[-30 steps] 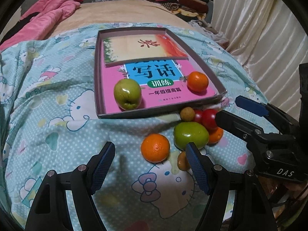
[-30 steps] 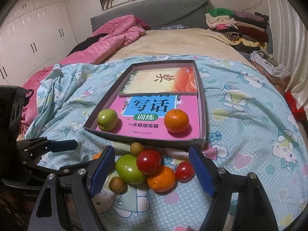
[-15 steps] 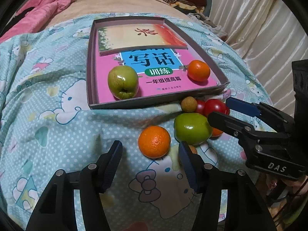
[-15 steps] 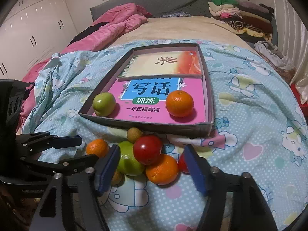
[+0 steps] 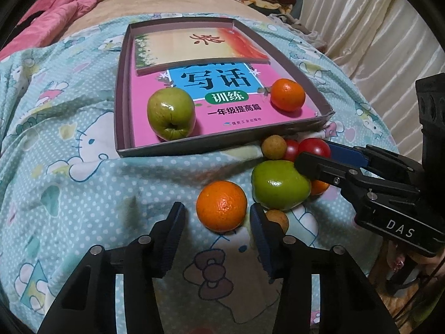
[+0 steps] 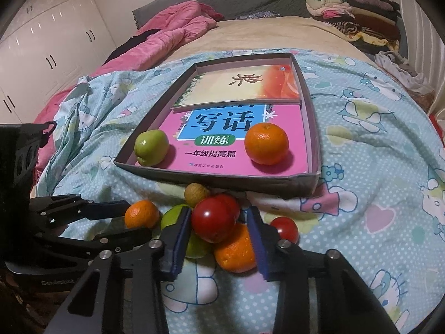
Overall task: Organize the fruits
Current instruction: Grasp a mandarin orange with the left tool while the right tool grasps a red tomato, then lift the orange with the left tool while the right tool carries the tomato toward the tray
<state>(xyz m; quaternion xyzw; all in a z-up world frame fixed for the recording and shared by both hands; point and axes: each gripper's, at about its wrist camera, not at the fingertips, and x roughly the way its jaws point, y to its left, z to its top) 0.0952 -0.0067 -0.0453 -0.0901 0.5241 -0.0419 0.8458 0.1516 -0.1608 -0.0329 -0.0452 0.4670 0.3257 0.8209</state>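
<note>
A shallow grey box (image 5: 122,89) on the bed holds books, a green apple (image 5: 170,113) and an orange (image 5: 287,94). A fruit pile lies in front of it. My left gripper (image 5: 217,222) is open around a loose orange (image 5: 221,206), pads not touching. Beside it lie a green apple (image 5: 279,185) and a small brown fruit (image 5: 274,147). My right gripper (image 6: 219,236) is open, its pads close beside a red tomato (image 6: 212,219) and an orange (image 6: 236,249). A second tomato (image 6: 285,228) lies right of it.
The box (image 6: 311,117) sits on a blue patterned bedsheet (image 6: 375,144). A pink quilt (image 6: 172,25) lies at the far left, folded clothes (image 6: 347,8) at the far right. Curtains (image 5: 375,27) hang on the right. White wardrobes (image 6: 41,41) stand at left.
Both grippers have moved forward to the fruit pile and narrowed: the left now brackets the loose orange, the right brackets the red tomato and orange.
</note>
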